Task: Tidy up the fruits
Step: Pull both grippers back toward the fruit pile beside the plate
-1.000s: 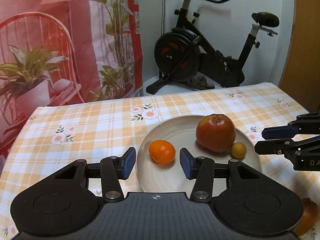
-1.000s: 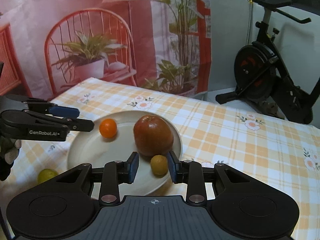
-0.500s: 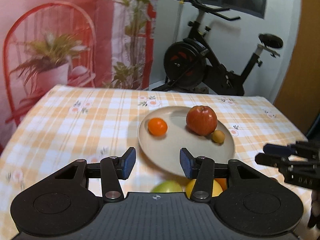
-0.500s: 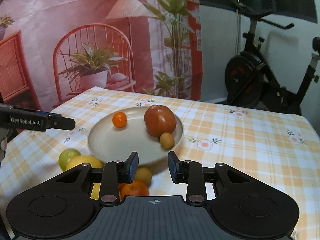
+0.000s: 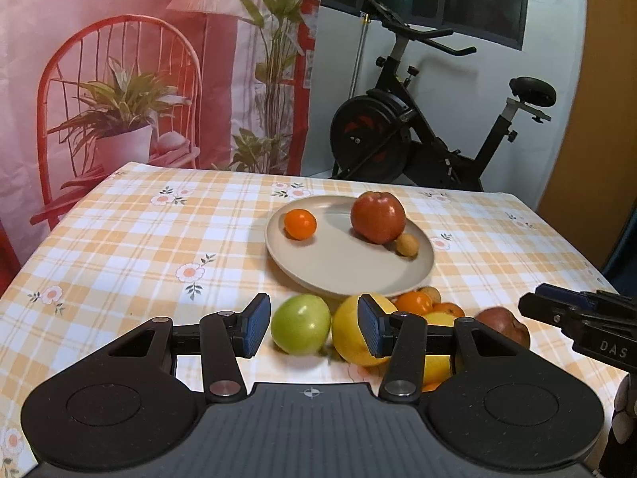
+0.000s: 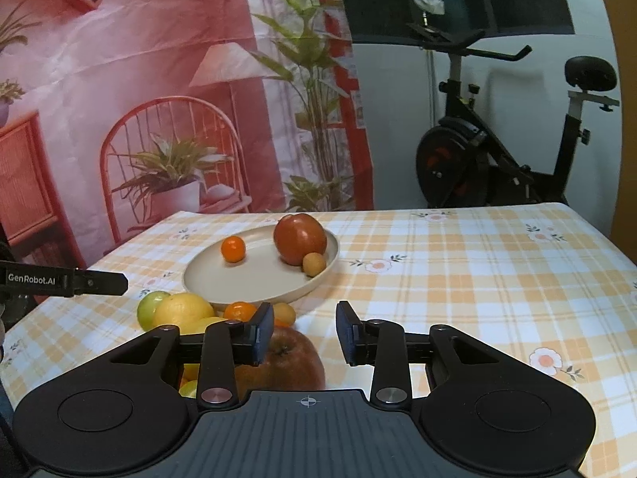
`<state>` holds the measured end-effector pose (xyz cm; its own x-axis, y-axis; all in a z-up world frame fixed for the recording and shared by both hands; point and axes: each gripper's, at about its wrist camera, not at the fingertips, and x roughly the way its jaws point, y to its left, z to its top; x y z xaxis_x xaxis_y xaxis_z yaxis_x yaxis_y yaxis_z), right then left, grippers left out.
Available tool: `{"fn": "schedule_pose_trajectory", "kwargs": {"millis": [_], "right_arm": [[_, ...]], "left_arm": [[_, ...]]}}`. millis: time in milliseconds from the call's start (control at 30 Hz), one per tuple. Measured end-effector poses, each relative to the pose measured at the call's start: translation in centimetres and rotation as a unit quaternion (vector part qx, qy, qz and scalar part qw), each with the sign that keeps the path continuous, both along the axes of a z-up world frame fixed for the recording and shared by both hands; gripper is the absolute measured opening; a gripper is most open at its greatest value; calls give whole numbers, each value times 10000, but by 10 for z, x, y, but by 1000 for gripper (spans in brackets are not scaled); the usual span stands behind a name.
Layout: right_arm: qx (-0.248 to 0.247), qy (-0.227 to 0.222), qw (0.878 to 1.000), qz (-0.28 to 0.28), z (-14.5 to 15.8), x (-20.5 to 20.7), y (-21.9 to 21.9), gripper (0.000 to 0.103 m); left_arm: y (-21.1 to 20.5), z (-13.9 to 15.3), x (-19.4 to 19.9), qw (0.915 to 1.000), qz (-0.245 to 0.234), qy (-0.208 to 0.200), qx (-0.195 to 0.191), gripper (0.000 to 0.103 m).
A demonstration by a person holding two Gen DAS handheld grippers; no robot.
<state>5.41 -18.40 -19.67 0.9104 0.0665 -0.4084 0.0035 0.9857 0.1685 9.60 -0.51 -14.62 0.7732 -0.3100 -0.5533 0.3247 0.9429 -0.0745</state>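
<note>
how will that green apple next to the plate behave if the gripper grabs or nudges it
The green apple looks round and smooth, so a nudge would probably roll it on the flat tablecloth. Its glossy skin may slip between the left gripper's flat pads. It sits against the yellow citrus, which might shift too. It appears firm, likely not fragile.
</note>
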Motion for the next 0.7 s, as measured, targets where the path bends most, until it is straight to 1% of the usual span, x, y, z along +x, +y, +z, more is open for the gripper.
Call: {"fn": "schedule_pose_trajectory", "kwargs": {"millis": [200,333,433,700], "right_arm": [[-83,79,9998,158,-4,1,11,34],[-92,93,9998,155,-5,1,12,39],[-61,127,9998,150,-6,1,12,41],[-93,178,9994,283,-10,2,19,42]], "left_arm": [[0,-6,-6,10000,20,32,69,51],[1,-9,-6,9999,43,58,87,51],[1,-11,-7,9999,47,86,106,51],[-1,-14,-8,9998,-17,131,162,51]]}}
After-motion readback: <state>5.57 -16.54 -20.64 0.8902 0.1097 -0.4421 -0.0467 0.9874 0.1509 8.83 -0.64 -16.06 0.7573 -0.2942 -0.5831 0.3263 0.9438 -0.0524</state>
